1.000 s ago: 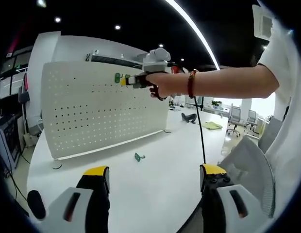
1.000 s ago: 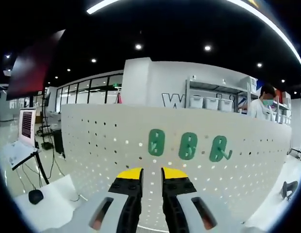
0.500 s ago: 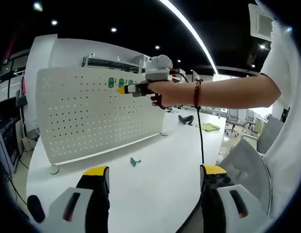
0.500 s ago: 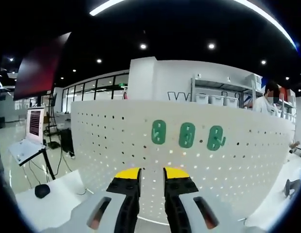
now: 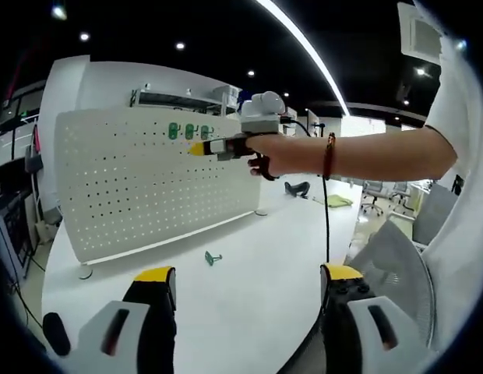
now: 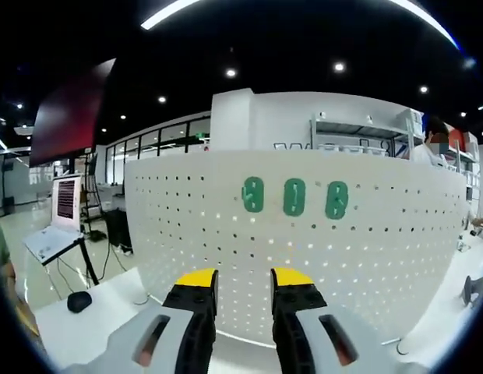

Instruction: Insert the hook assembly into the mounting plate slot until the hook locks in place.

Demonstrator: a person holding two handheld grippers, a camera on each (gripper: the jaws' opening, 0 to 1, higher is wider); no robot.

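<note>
right gripper (image 6: 243, 279) backed off white pegboard (image 5: 148, 187) since a second ago, jaws slightly wider, holding nothing. three green hooks (image 6: 293, 197) sit in row near board's top edge. fourth green hook (image 5: 213, 257) lies on white table (image 5: 249, 288) before board. left gripper (image 5: 243, 274) jaws wide apart, empty.

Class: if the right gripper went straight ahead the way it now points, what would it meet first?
Probably the white pegboard, below the three green hooks; the right gripper holds nothing, and depth is uncertain.
</note>
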